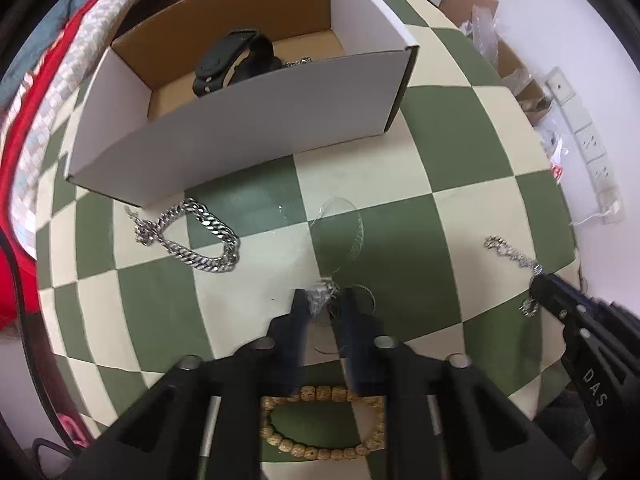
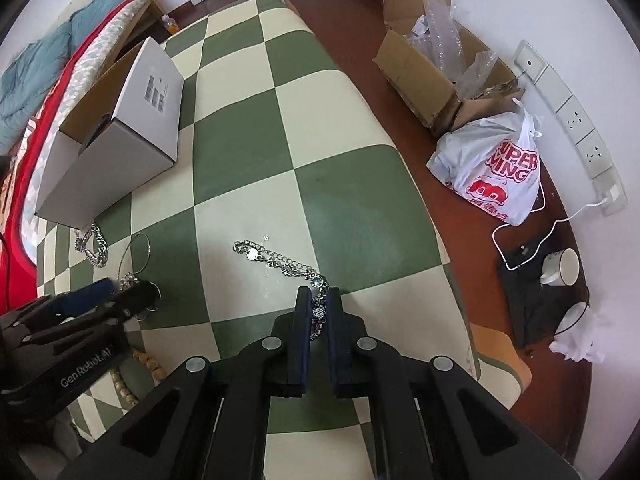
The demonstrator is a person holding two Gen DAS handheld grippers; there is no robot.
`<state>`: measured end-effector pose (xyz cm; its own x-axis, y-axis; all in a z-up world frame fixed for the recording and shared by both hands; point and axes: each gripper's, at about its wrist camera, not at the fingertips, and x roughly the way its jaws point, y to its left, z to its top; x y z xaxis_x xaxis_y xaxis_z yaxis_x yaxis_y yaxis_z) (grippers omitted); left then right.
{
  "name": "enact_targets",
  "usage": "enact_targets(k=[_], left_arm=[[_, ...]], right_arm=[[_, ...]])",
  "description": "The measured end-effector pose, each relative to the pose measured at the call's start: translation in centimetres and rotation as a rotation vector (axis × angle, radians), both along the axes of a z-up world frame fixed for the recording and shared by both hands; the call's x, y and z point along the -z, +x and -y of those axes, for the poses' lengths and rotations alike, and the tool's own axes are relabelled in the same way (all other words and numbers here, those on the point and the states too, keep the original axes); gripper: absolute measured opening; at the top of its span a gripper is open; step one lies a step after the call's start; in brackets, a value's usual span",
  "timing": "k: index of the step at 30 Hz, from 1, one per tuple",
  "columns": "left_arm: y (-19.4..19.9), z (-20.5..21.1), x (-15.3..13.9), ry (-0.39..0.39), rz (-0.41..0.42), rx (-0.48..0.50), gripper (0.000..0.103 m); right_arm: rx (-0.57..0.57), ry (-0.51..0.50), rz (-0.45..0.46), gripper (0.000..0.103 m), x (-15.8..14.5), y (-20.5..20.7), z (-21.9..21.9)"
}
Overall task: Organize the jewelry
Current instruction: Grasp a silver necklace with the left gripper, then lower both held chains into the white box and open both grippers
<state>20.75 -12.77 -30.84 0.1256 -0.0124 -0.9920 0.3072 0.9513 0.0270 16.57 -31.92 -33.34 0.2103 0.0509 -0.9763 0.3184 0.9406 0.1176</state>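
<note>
While box wall (image 1: pixel 248 128) hides watch (image 1: pixel 230 62); necklace (image 1: pixel 320 300) blurred.

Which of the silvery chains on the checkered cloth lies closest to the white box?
The chunky curb-link chain, curled almost against the white box. The thin necklace sits between the left gripper's fingers; the charm bracelet is in the right gripper.

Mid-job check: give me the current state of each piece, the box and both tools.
Left tool: closed on thin wire necklace.
Right tool: closed on charm bracelet, far end on the mat.
Chunky chain bracelet: loose on mat, beside box.
Bead bracelet: on mat, untouched.
White box: open, black watch inside.
</note>
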Motion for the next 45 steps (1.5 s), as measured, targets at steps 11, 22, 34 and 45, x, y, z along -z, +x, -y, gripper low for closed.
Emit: enact_targets(k=[11,22,34,45], left_arm=[[-0.8,-0.8,0.0,0.005,0.038,-0.005,0.002],[-1.9,-4.8,-6.4,-0.147,0.087,-0.053,0.002],[-0.3,-7.6,-17.0,-0.337,0.172,-0.052,0.002],[5.3,-10.4,-21.8,-0.349,0.262,-0.079,0.002]], right_arm=[[-0.025,-0.077,-0.016,0.007,-0.6,0.4,-1.7],[0.009,0.059,0.113,0.007,-5.0,-0.5,-1.8],[-0.085,0.130,0.303,0.006,-15.7,1.5,-4.7],[-0.211,0.155,0.403,0.006,-22.6,6.2,-10.0]])
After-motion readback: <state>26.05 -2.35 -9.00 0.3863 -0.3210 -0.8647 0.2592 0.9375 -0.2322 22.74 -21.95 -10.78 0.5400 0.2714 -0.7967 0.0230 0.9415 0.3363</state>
